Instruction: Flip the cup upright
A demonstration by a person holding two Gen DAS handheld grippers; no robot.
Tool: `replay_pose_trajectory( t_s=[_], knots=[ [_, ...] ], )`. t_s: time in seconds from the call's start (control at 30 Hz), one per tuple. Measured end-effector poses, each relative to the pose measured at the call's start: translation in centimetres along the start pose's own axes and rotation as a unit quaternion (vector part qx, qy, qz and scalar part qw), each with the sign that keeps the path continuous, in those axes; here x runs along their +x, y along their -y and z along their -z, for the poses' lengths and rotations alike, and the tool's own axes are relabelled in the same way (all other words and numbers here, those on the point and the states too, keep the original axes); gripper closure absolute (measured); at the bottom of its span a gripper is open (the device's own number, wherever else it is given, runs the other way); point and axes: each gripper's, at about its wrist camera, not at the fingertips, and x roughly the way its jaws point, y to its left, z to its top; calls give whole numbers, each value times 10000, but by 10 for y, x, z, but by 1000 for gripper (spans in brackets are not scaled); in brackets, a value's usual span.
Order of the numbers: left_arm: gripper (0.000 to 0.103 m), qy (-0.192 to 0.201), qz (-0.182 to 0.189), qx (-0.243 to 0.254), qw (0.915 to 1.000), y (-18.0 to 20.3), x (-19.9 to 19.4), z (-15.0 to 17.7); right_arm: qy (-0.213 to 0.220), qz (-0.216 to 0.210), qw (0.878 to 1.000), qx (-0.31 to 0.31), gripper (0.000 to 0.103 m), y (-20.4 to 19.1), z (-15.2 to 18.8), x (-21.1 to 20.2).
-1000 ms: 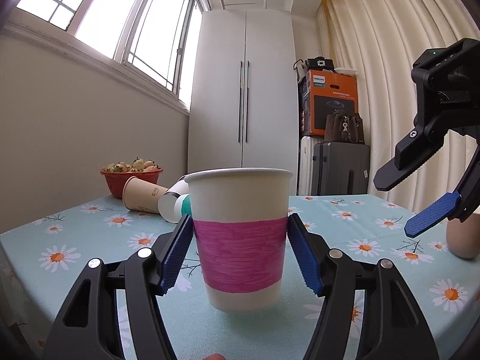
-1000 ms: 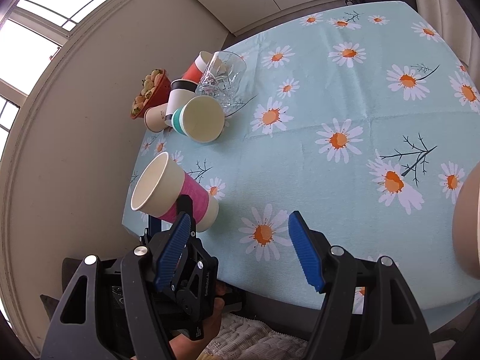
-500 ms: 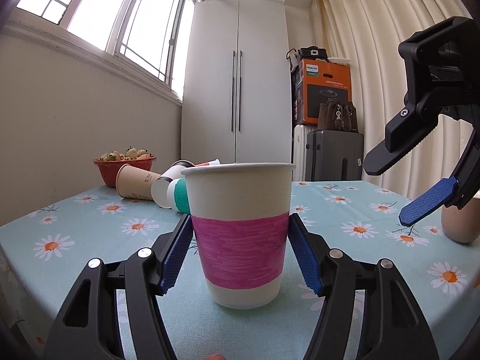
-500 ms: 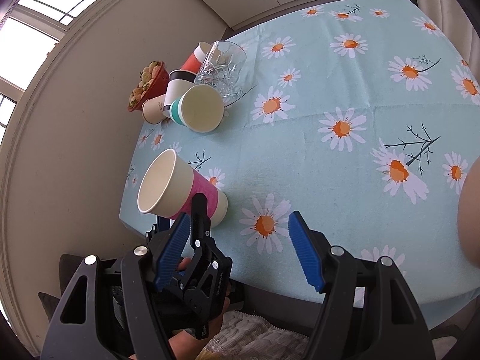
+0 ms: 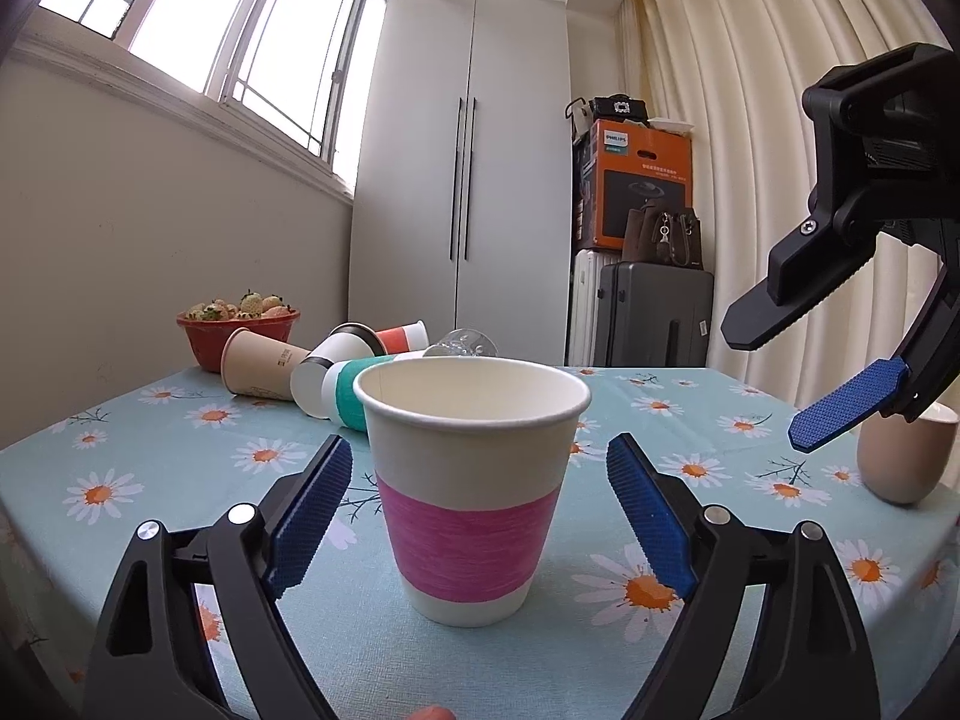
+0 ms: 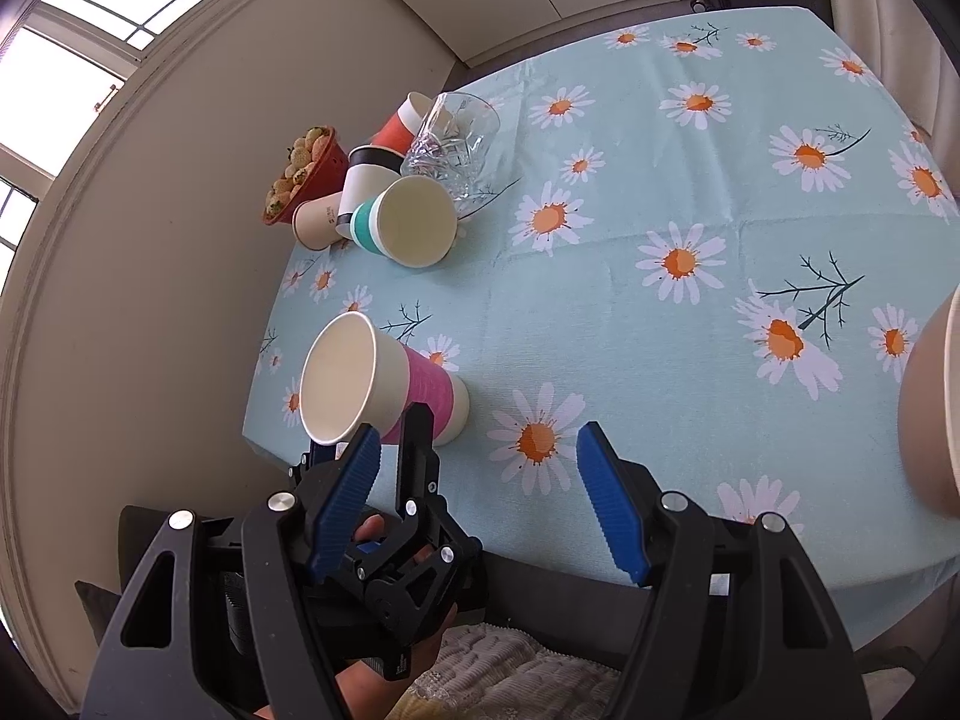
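In the left wrist view a paper cup with a pink band [image 5: 471, 492] stands upright on the daisy-print tablecloth [image 5: 180, 468] at the centre of the frame, mouth up, and what can be seen of its inside is bare. The left gripper [image 5: 474, 516] is spread wide around it, a blue pad on either side with clear gaps to the cup wall, so it grips nothing. In the right wrist view the same cup [image 6: 378, 384] sits at lower left near the table's edge, with the left gripper [image 6: 384, 438] just below it. The right gripper [image 6: 480, 510] hangs above the table with its blue pads far apart and only cloth between them; in the left wrist view it [image 5: 798, 384] enters from the upper right of the frame, also gaping and holding nothing. Behind the pink cup, at middle left of the left wrist view, several containers lie in a cluster on their sides: a teal-banded paper cup [image 6: 408, 222] with its bare inside turned to the right wrist camera, a black-and-white cup [image 6: 369, 174], a tan cup [image 6: 315, 219], a red-and-white cup [image 6: 402, 123] and a cut-glass tumbler [image 6: 453, 144]. Just beyond them, against the wall, a red bowl [image 5: 240, 339] holds pale strawberries. At the right edge of the left wrist view a beige ceramic cup [image 5: 903, 456] stands upright below the right gripper; its contents cannot be seen.
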Motion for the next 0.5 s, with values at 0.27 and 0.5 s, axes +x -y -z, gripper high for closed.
replay_pose_trajectory(
  t_s=[0.27, 0.5],
  knots=[
    [11, -167, 198, -34, 9997, -17, -21, -30, 211, -69, 9998, 26, 35, -6, 6, -18],
    [8, -382, 334, -129, 9986, -47, -52, -59, 374, 5, 9992, -123, 35, -24, 12, -29]
  ],
)
